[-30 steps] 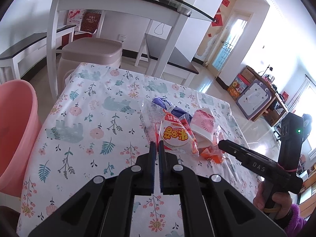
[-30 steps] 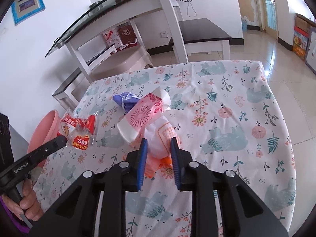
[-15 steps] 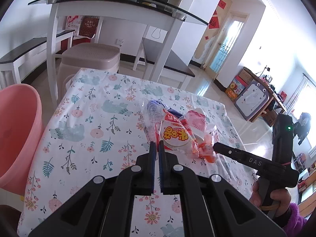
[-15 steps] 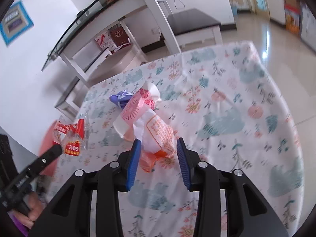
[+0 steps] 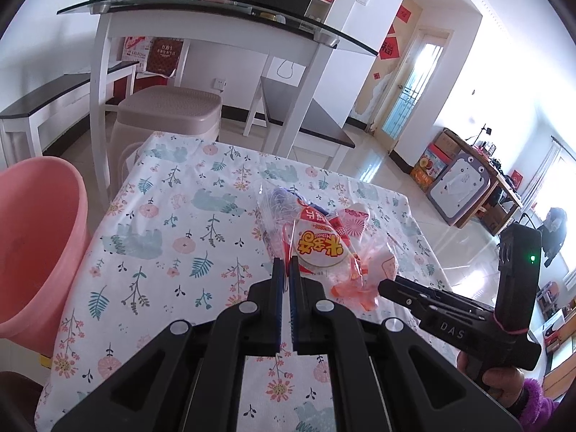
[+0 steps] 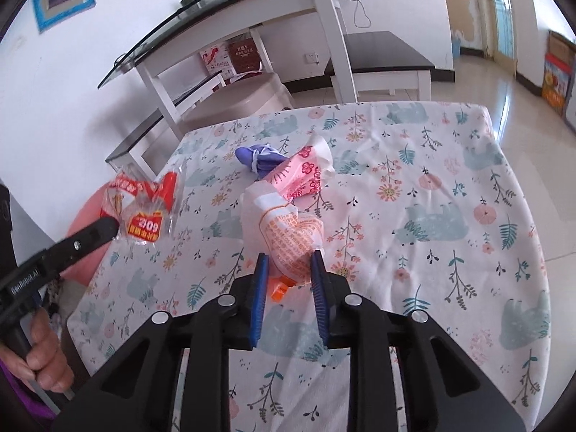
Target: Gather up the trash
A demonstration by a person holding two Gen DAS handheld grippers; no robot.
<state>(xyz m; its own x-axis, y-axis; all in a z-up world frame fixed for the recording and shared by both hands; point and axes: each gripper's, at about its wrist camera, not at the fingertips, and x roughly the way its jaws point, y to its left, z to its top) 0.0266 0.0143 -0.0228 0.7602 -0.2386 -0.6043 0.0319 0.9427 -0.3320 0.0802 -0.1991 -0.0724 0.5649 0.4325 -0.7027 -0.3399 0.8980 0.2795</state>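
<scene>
Since a second earlier, both tools had lifted a little and the right one had spread its fingers wider around the pile.

From the left wrist view, the left gripper (image 5: 284,270) stood clenched, its blue-padded fingers pinching the edge of a clear snack wrapper (image 5: 316,244) with red and yellow print. That wrapper hung up and forward from the tips, above the flowered tablecloth (image 5: 162,237). Behind it lay the rest of the rubbish: a pink-and-white packet (image 5: 354,221) and an orange-printed plastic bag (image 5: 374,266). Off to the left, beside the table's edge, sat a pink bucket (image 5: 39,237). On the right the other tool, the right gripper (image 5: 387,286), came in low from the side, its tip close to the orange bag, with the person's hand (image 5: 498,383) wrapped round the handle at the lower right.

From the right wrist view, the right gripper (image 6: 289,264) was spread apart, and the near end of the orange-printed bag (image 6: 288,230) lay between its two fingers; whether the pads touched it I couldn't tell. Beyond it rested the pink packet (image 6: 300,176), then a blue-purple bundle (image 6: 257,158), all on the cloth (image 6: 432,216). At the left the left gripper (image 6: 104,228) reached in with the clear wrapper (image 6: 144,205) dangling from its tip, held over the table's left edge, the bucket (image 6: 88,212) partly hidden behind it. The person's left hand (image 6: 45,358) gripped that tool's handle at the bottom left corner.
</scene>
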